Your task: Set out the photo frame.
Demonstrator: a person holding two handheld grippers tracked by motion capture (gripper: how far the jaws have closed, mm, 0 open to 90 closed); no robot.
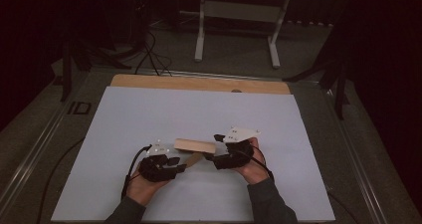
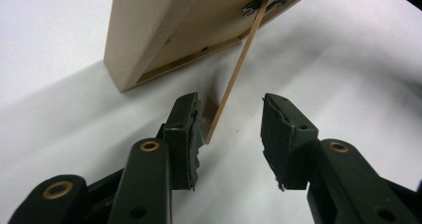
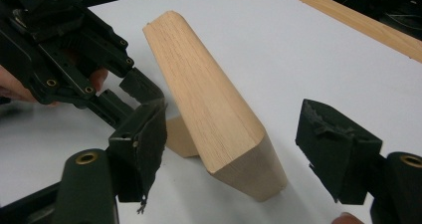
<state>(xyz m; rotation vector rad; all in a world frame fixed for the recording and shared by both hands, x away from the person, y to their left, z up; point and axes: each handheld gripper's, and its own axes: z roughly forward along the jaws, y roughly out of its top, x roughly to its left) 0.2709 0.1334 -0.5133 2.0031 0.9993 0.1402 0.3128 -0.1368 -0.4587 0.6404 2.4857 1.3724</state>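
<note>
One counter (image 1: pixel 149 82), wooden edge at the far side, covered by one white sheet (image 1: pixel 164 114). One wooden picture frame (image 1: pixel 195 145) stands tilted near the middle of the sheet, propped on one thin back stand (image 2: pixel 234 79) whose foot rests on the sheet. Left gripper (image 2: pixel 231 129): jaws open, the stand's lower edge between them, just beside one pad, not pinched. Right gripper (image 3: pixel 231 149): jaws open wide either side of the frame's lower corner, not pressing it. Two grippers, one per hand. No containers.
</note>
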